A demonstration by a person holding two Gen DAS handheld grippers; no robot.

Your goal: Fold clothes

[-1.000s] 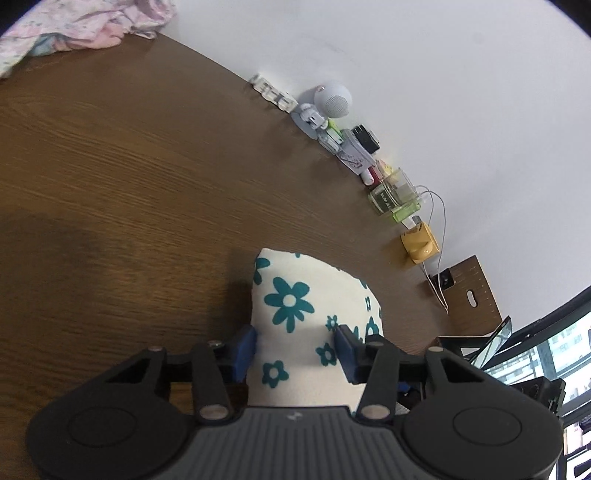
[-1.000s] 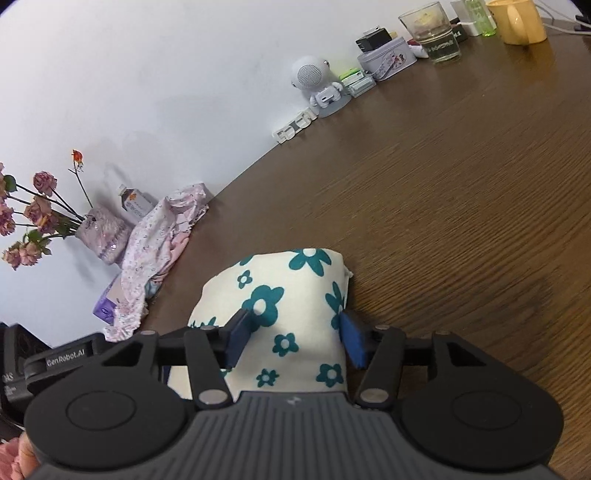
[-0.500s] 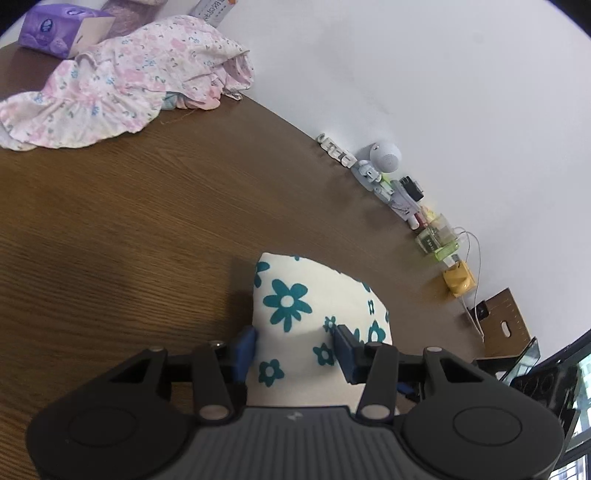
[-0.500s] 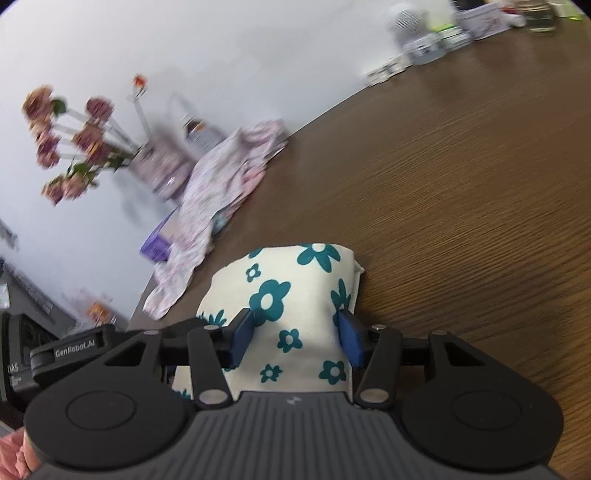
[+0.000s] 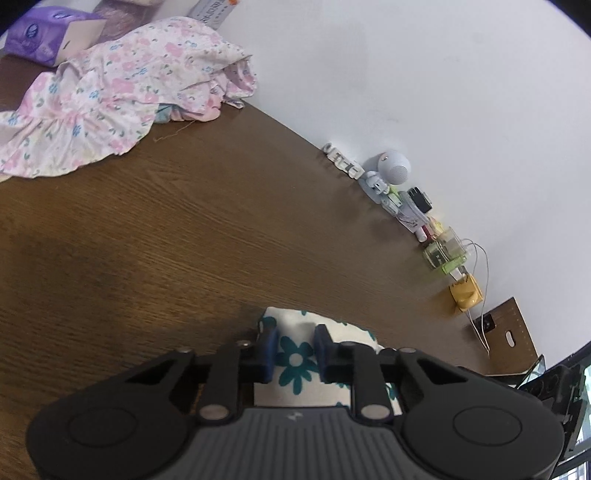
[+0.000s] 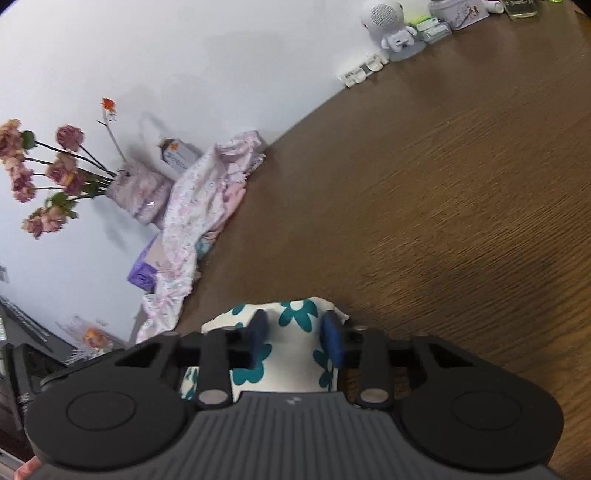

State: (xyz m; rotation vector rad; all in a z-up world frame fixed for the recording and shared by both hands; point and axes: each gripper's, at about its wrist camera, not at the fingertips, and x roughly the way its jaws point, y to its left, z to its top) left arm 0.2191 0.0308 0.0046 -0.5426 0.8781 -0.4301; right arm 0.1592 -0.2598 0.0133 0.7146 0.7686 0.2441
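While both my tongs narrow on it, the scene reads like this:

Change: a second ago each pair of blue pads stood wide on either side of the cloth; now they sit much closer together, and in both views the cloth reaches less far past the pads than it did.
Meaning for the task: I judge I am taking hold of the folded piece at two places, either to carry it off or to turn it over once more; the folding of this piece looks nearly done.
Garment: the cream cotton cloth printed with teal flowers [image 5: 295,360] lies as a folded bundle on the dark brown wood-grain table [image 5: 184,229], at the near edge, right under my hands.
Left gripper [image 5: 292,350]: jaws closing, with a ridge of the cloth between them; the pads look to be meeting the fabric, but I cannot tell how firmly they press.
Right gripper [image 6: 296,334]: jaws closing too, somewhat wider apart, with the cloth's far end between them; the fabric bunches against both pads.
Waiting pile: the crumpled pink floral garment [image 5: 110,96] lies far left against the white wall, well apart from my bundle, beside a purple tissue pack [image 5: 40,35] and not yet folded.
Far right: a small white robot-shaped figure [image 5: 388,173] and a yellow mug [image 5: 466,295] stand along the wall, clear of my work.
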